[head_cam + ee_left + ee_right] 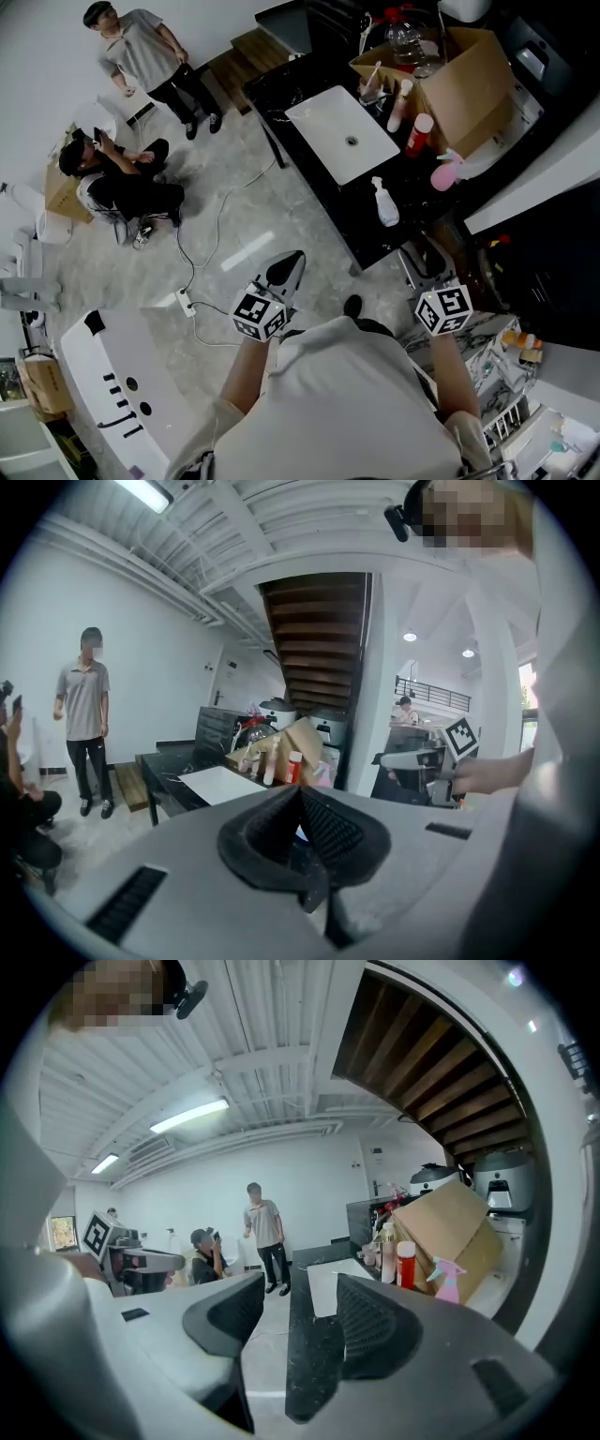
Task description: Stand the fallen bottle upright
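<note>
Bottle (385, 202) lies on side on black counter (366, 234) beside sink (328, 122); head view only. Left gripper (300, 794) jaws together, empty. Right gripper (300, 1302) jaws wide apart, empty.

Bright ceiling-tube light, fisheye-warped edges.

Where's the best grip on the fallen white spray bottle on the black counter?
White spray bottle: probably its smooth body, below the sprayer head. It lies flat on the counter, so come from above with the open right gripper spanning its narrow width.
</note>
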Demonstrator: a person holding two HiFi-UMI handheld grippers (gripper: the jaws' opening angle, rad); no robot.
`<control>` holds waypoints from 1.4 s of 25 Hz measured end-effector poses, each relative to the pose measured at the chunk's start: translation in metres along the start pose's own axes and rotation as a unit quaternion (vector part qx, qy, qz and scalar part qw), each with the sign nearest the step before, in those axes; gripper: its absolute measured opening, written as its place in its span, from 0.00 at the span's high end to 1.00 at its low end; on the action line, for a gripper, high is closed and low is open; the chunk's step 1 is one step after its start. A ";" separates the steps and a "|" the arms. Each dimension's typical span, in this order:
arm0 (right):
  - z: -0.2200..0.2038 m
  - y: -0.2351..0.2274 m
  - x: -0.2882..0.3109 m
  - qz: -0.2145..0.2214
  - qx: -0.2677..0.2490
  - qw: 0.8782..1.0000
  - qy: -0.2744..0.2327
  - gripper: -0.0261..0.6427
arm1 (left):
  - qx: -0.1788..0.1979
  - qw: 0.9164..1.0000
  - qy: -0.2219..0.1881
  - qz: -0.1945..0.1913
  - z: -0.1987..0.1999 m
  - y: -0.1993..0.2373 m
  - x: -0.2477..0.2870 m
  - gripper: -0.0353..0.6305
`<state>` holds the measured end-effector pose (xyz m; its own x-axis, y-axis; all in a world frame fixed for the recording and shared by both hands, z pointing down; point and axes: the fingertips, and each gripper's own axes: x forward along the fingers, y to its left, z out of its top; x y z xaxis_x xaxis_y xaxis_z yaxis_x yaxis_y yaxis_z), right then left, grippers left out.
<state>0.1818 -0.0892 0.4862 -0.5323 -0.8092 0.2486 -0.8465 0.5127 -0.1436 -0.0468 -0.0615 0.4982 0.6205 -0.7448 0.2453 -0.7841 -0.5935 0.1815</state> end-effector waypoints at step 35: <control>-0.002 -0.055 0.099 -0.003 -0.004 0.998 0.066 0.59 | 0.002 0.999 0.023 -0.030 0.025 0.069 0.105 0.93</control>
<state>0.1759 -0.1968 0.5206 -0.5208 -0.7674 0.3739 -0.8492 0.5105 -0.1350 -0.0351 -0.1881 0.5128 0.6653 -0.6930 0.2777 -0.7454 -0.6378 0.1940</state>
